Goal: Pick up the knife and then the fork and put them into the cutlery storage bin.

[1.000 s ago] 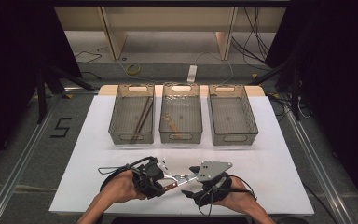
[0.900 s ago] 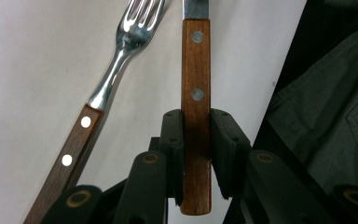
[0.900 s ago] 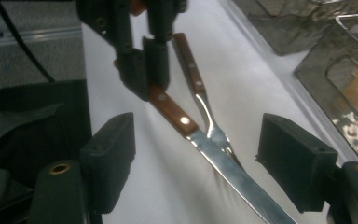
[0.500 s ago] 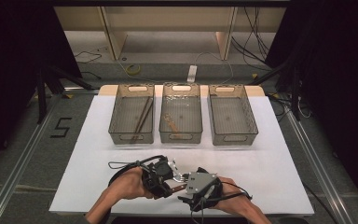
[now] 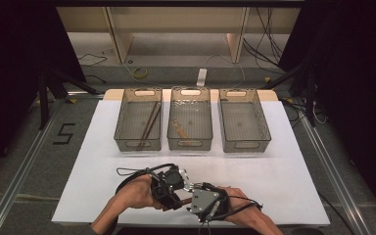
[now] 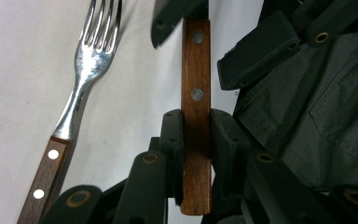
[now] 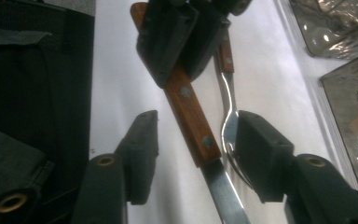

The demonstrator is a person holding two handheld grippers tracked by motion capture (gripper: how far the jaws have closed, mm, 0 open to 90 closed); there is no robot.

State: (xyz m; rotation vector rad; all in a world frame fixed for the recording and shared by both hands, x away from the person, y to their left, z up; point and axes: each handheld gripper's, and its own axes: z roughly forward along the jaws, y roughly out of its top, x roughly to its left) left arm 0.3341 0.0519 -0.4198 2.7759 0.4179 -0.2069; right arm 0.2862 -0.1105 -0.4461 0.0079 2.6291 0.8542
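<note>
Handing over in progress, lower centre of high view. Knife (image 6: 196,116) clamped by handle in left gripper (image 6: 196,140); long axis runs straight toward right gripper (image 7: 193,140), whose jaws, just closing, straddle handle-blade junction, pads not yet touching. Fork (image 6: 81,88) flat on table (image 5: 284,161) alongside.

A wooden-handled knife (image 7: 192,122), two rivets showing on its brown handle, is hanging above the white table, its steel blade running toward six o'clock in the right gripper view. A matching fork (image 6: 77,95) is lying flat just beside it, tines pointing toward twelve o'clock in the left gripper view.
</note>
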